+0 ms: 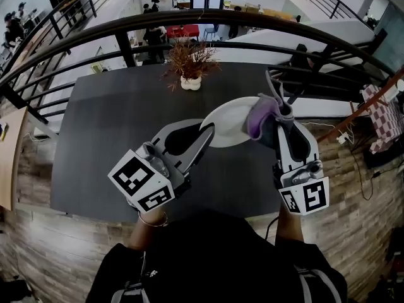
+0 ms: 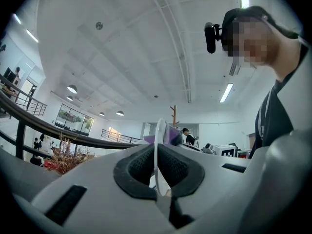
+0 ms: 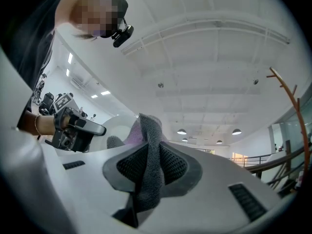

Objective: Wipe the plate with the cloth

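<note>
A white plate (image 1: 226,124) is held up above the dark table (image 1: 107,137). My left gripper (image 1: 203,133) is shut on its left rim. In the left gripper view the plate (image 2: 158,140) shows edge-on between the pads. A purple and grey cloth (image 1: 261,115) lies against the plate's right side, and my right gripper (image 1: 278,120) is shut on it. In the right gripper view the grey cloth (image 3: 150,160) runs down between the pads, with the plate (image 3: 113,126) and the left gripper (image 3: 73,128) behind it.
A dried plant in a white pot (image 1: 190,81) stands at the table's far edge. A black railing (image 1: 208,19) curves behind the table over a lower floor. A checked cloth (image 1: 385,122) hangs at the far right.
</note>
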Motion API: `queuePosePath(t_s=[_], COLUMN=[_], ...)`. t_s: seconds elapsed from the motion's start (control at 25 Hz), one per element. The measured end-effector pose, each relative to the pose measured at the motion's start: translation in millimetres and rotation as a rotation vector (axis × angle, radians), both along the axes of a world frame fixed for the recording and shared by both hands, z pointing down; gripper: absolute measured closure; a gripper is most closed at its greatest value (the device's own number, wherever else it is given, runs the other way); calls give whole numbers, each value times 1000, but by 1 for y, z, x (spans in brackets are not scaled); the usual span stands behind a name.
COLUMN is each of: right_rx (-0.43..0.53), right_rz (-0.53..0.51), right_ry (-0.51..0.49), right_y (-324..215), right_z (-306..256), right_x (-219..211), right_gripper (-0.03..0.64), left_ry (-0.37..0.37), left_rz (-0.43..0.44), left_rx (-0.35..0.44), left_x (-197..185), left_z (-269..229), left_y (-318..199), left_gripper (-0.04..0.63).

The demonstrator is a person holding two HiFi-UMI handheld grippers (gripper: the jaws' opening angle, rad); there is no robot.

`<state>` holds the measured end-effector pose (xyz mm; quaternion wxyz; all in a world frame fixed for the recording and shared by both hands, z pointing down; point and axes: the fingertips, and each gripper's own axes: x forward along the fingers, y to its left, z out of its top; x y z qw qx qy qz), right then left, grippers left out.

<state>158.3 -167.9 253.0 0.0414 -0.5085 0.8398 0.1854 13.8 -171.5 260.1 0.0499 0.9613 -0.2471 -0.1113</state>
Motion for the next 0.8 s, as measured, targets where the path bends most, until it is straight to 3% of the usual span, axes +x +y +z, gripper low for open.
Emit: queuePosePath(t_s=[0.44,0.56,0.8], right_rx=[-7,29,141], right_rz=[73,93,-47], right_ry=[28,20,-8], right_y=[-1,6,26], right_z=[5,-6,-33], right_x=[21,27,-4], right_gripper=[554,554,554], left_ry=[-1,1,-5], left_rz=[-20,-35,-46], left_rx=[-20,-34,-42], left_x=[-4,-10,-10], left_z=[7,9,11], left_y=[-8,-12,-15], left_gripper=[586,586,586])
